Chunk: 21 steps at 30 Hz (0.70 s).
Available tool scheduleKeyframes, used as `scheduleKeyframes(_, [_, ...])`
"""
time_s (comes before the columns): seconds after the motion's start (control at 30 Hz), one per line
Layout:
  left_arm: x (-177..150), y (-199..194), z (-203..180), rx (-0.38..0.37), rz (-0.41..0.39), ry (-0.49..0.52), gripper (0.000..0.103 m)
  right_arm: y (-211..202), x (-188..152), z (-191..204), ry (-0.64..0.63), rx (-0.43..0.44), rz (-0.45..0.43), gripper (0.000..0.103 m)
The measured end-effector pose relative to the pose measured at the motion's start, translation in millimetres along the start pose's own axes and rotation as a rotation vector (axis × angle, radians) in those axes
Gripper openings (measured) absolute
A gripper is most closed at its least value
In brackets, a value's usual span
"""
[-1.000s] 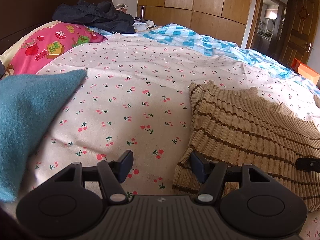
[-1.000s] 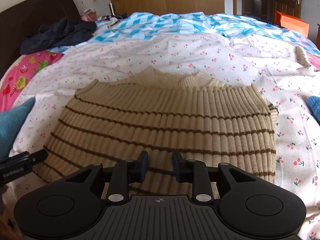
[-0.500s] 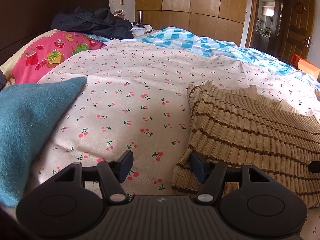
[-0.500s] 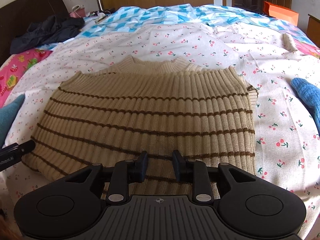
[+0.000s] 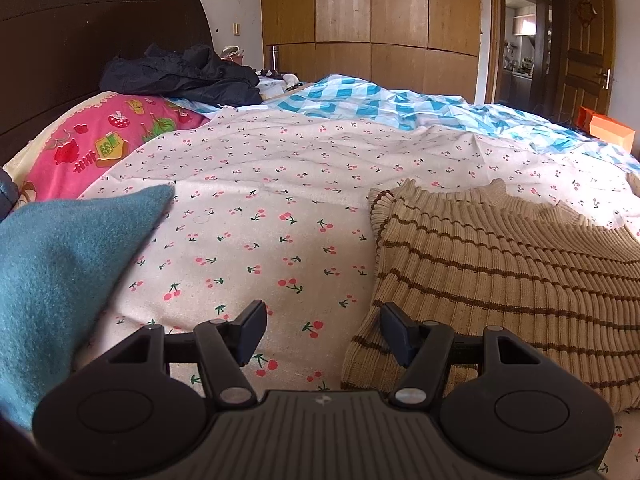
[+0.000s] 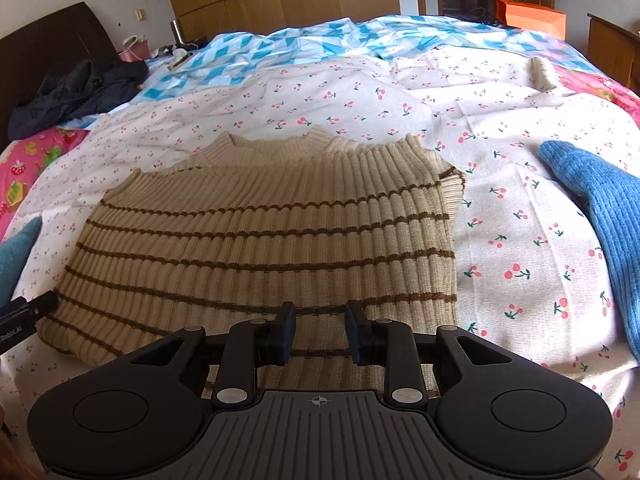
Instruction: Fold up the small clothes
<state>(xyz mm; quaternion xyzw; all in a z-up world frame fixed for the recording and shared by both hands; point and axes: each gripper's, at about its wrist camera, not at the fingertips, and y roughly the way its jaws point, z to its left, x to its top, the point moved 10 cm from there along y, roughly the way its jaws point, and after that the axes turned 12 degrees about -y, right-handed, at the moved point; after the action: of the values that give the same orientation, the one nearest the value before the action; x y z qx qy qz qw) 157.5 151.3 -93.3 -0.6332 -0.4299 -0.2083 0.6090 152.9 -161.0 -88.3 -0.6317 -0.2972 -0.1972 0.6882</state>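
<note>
Right gripper (image 6: 319,330), jaws parted and holding nothing, hovers over the near hem of the striped sweater (image 6: 276,236), which lies flat on the cherry-print sheet (image 6: 516,240) with its stripes running left-right and collar farthest away.

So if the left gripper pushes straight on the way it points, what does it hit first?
Most likely the cherry-print sheet: the left gripper has open jaws over bare sheet. The striped sweater edge sits by its right jaw, so that might brush too; depth is unclear.
</note>
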Motion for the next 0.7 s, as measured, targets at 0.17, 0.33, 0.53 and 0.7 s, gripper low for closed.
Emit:
scheduleKeyframes(0.17, [3, -6, 1, -0.007, -0.027, -0.01, 0.067, -11, -2, -19, 0.045, -0.014, -0.025, 0.028])
scheduleKeyframes(0.33, [2, -18, -12, -0.025, -0.06, 0.041, 0.067, -20, -9, -49, 0.125, -0.037, -0.05, 0.031])
scheduleKeyframes(0.53, [-8, -49, -57, -0.126, -0.075, 0.14, 0.067, -12, -16, -82, 0.234, -0.03, -0.062, 0.031])
scheduleKeyframes(0.7, [-37, -70, -116, -0.249, -0.035, 0.265, 0.067, -1, -23, -99, 0.325, 0.011, -0.085, 0.031])
